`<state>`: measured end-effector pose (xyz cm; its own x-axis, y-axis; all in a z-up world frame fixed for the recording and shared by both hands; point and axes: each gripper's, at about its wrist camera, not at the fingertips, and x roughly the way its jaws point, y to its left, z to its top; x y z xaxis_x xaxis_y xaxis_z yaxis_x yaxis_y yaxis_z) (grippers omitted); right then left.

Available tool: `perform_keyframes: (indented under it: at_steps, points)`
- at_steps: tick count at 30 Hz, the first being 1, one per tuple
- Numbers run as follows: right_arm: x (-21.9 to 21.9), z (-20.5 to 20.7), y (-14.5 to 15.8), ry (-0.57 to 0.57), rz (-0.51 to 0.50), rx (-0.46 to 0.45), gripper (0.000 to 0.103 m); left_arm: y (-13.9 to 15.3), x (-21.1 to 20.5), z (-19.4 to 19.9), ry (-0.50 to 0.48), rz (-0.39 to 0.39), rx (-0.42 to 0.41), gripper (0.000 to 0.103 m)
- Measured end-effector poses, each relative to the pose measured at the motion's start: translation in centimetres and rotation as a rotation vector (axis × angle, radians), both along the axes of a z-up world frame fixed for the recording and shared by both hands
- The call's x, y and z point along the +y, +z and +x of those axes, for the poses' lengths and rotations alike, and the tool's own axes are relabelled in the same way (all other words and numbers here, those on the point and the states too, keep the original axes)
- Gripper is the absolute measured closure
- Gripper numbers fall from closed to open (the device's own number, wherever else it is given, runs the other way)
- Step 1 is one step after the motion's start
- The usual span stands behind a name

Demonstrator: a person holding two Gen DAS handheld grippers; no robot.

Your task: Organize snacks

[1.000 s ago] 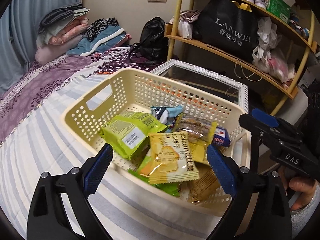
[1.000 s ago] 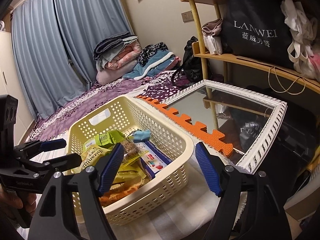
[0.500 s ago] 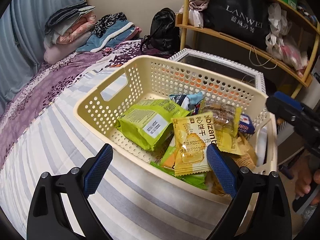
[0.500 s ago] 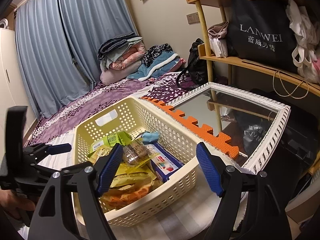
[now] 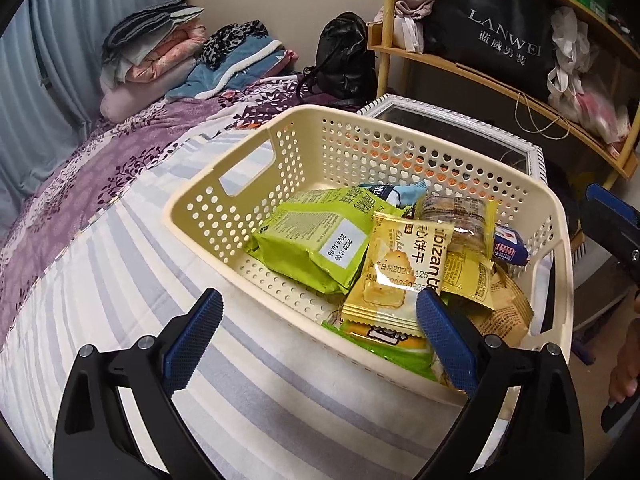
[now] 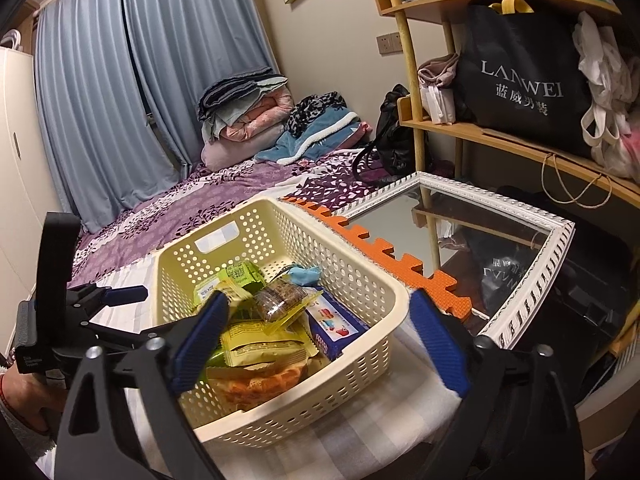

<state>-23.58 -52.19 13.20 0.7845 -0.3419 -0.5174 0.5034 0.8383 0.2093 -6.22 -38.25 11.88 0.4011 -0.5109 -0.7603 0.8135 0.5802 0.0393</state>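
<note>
Snacks (image 5: 384, 272) heaped in cream basket (image 5: 240, 216).

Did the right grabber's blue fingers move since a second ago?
Yes. The right gripper has just been opening: its right finger now lies past the basket rim, over the orange mat. Nothing is between the fingers.

Folded blankets (image 6: 244, 114) lie on the purple bedspread (image 6: 208, 204) by blue curtains (image 6: 120, 80); a black bag (image 6: 520, 80) sits on the wooden shelf (image 6: 500, 136) above a white-framed mirror (image 6: 532, 280).

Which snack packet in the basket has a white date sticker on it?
The big green packet at the basket's left side; the yellow cracker packet beside it has printed dates instead.
</note>
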Motion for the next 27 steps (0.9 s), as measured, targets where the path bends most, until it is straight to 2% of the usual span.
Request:
perform_keyframes:
  at_steps: [3,11,27]
  points:
    - [0.3,0.1,0.2,0.005,-0.005,0.012,0.005,0.7,0.4,-0.4,0.007,-0.006,-0.025,0.003]
    - [1.9,0.0,1.0,0.029,-0.037,0.033,0.005,2.7,2.0,-1.3,0.037,-0.022,-0.103,0.003]
    - [5.6,0.2,2.8,0.007,-0.147,0.108,0.005,5.7,6.4,-2.4,0.123,-0.076,-0.185,0.003]
